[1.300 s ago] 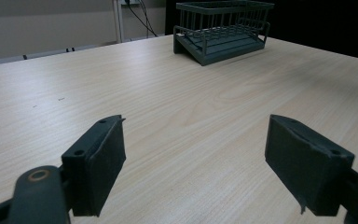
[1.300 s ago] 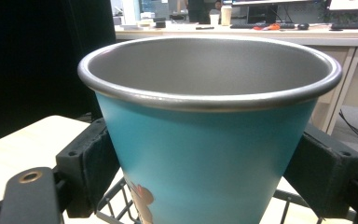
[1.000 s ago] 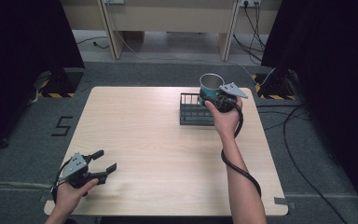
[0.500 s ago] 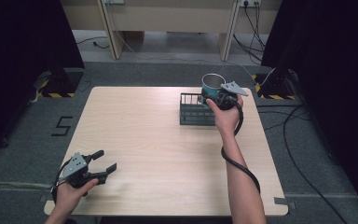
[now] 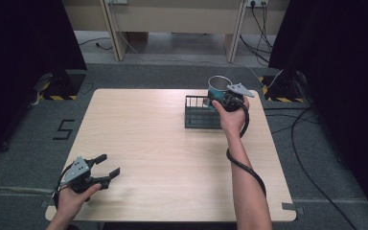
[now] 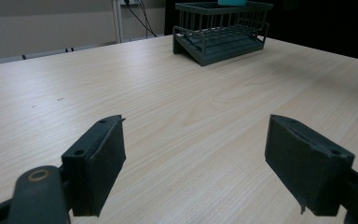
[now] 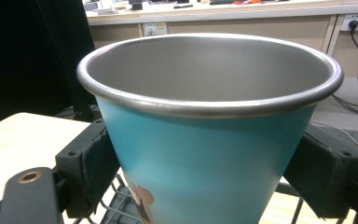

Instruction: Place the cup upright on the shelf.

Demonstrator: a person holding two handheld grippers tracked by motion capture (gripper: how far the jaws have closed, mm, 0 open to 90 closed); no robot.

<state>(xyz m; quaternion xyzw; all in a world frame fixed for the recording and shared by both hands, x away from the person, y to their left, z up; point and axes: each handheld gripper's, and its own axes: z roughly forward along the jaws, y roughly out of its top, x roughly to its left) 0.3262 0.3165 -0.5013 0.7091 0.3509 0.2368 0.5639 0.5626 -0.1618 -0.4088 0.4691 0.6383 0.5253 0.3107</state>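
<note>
Your right gripper (image 5: 219, 99), clamped on the teal cup (image 7: 209, 140), has edged toward 12 o'clock above the wire rack (image 5: 202, 112), so placement appears imminent; your left gripper (image 5: 106, 170) stays open.

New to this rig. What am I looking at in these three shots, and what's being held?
There is no robot arm here: a person holds a hand-held gripper in each hand and works at a wooden table.

The high view comes from a fixed camera above the person's side, looking forward and down. The forearms enter from the bottom edge.

The other two pictures come from cameras riding on the grippers, each looking along its own two black jaws.

The left hand-held gripper rests near the table's front left corner, jaws wide apart with nothing between them.

The right hand-held gripper is at the far right of the table. Its jaws press on both sides of a teal metal cup, upright, open end up, over a dark wire rack. I cannot tell whether the cup touches the rack.
</note>
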